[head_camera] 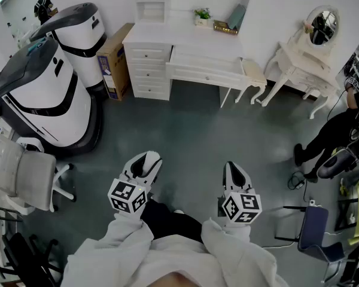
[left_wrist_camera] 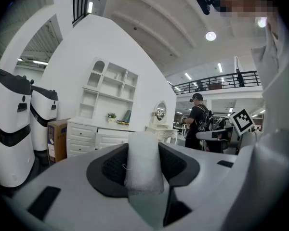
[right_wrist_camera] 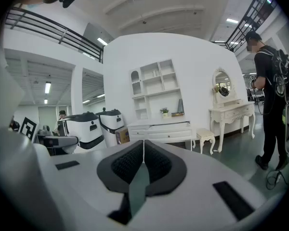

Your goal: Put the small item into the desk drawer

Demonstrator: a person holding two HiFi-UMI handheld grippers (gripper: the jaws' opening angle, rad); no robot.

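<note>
Two grippers | left gripper [left_wrist_camera: 143, 150]: jaws clamp small item [left_wrist_camera: 143, 165] upright between them | right gripper [right_wrist_camera: 143, 154]: jaws together, empty

Seen from the head view, the left gripper [head_camera: 145, 160] covers whatever sits in its jaws. In the left gripper view the soft white foam-like roll [left_wrist_camera: 143, 162] shows only its front, with both flanks buried in the dark ribbed pads [left_wrist_camera: 111, 170]. The white sleeves [head_camera: 122, 247] hide the person's hands.

On the far white wooden desk [head_camera: 197, 37], the small green potted plant [head_camera: 202, 13] and the flat things [head_camera: 226, 27] just right of it are too small to identify. Its long front drawer [head_camera: 206, 64] is too small to tell whether it stands open or what it holds.

The pale office chair [head_camera: 21, 175] is cut by the left edge and the black-clad person [head_camera: 341, 130] by the right.
</note>
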